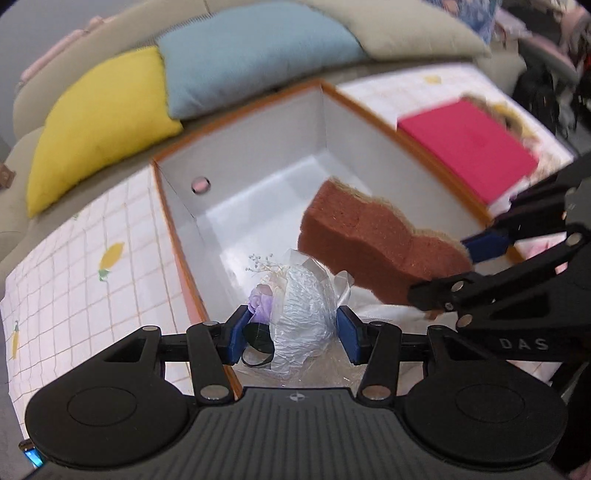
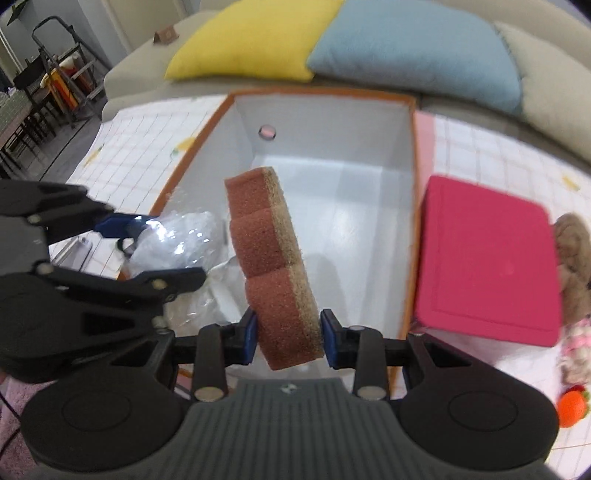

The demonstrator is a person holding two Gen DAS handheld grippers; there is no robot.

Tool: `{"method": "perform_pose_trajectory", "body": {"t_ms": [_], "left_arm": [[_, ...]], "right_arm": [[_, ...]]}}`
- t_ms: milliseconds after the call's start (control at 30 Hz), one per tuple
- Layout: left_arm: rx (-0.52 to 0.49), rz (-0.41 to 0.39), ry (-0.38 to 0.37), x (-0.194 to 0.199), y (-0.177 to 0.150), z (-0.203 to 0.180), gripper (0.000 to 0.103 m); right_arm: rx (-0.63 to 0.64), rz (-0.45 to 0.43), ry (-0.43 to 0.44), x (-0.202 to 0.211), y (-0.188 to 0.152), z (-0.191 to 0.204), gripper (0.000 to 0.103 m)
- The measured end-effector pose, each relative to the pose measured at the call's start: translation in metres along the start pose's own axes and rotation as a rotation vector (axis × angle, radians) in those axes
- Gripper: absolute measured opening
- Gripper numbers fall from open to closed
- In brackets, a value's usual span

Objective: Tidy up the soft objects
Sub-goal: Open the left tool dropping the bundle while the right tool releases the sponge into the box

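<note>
An open box (image 1: 173, 221) with an orange rim and white inside stands on a checked cloth; it also shows in the right wrist view (image 2: 413, 229). My left gripper (image 1: 293, 336) is shut on a small flower bouquet (image 1: 303, 314) wrapped in clear film, held over the box's near end. My right gripper (image 2: 288, 341) is shut on a wavy brown sponge (image 2: 273, 262) with a tan scrub side, held over the box. The sponge (image 1: 373, 251) and right gripper (image 1: 447, 273) show in the left wrist view; the bouquet (image 2: 177, 240) and left gripper (image 2: 147, 247) show in the right.
A pink lid (image 2: 487, 258) lies right of the box, with a beige plush (image 2: 572, 254) and an orange toy (image 2: 572, 406) beyond it. Yellow (image 1: 96, 125), blue (image 1: 251, 59) and beige (image 1: 406, 29) cushions lie behind the box. Chairs (image 2: 33, 96) stand far left.
</note>
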State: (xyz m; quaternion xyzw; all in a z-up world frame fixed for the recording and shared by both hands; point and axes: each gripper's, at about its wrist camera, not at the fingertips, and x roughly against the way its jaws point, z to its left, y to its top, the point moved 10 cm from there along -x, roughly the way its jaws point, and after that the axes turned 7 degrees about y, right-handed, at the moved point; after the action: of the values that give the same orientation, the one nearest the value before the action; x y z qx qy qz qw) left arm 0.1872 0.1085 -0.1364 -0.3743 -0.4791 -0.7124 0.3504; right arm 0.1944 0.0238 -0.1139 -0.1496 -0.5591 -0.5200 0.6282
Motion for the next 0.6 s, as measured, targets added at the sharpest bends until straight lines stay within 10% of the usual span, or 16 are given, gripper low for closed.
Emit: {"method": "perform_pose_trajectory", "body": {"t_ms": [600], "left_arm": [[-0.07, 0.032, 0.033, -0.017, -0.017, 0.003, 0.069]], "right_arm": [[0.022, 0.121, -0.025, -0.029, -0.016, -0.003, 0.034]]}}
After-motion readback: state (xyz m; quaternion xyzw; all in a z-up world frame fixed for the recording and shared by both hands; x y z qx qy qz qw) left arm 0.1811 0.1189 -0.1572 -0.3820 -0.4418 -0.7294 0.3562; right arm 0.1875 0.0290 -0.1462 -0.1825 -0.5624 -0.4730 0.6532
